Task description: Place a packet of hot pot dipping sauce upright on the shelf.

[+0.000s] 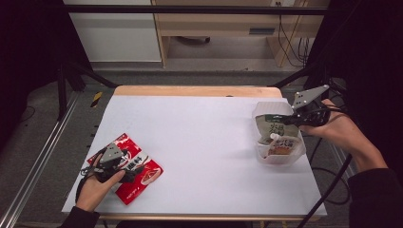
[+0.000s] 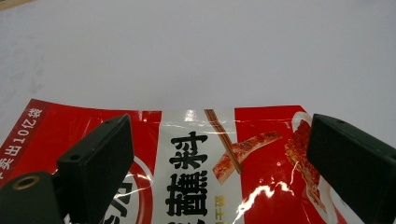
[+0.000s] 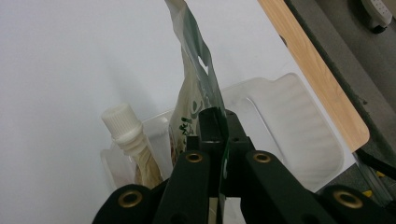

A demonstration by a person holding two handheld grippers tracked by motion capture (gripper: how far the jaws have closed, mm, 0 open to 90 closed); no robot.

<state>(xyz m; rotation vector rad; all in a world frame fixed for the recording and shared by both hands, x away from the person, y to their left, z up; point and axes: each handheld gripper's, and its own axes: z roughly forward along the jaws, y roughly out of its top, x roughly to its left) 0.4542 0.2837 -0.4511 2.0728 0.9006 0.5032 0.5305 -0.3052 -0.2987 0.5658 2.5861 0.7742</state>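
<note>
Right gripper (image 3: pixel 219 135) pinches the green pouch (image 3: pixel 196 79) at its thin edge above the tub (image 1: pixel 266 159); light, floppy film, likely slippery. Left gripper (image 2: pixel 219 163) gapes wide, empty, over the flat red packet (image 2: pixel 196 168); best taken by an edge.

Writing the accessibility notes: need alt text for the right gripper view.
The right gripper, its two black jaws shut, pinches the edge of an upright green-and-white pouch over a clear plastic bin on a white table. A spouted pouch with a white cap stands in the bin to the left.
</note>
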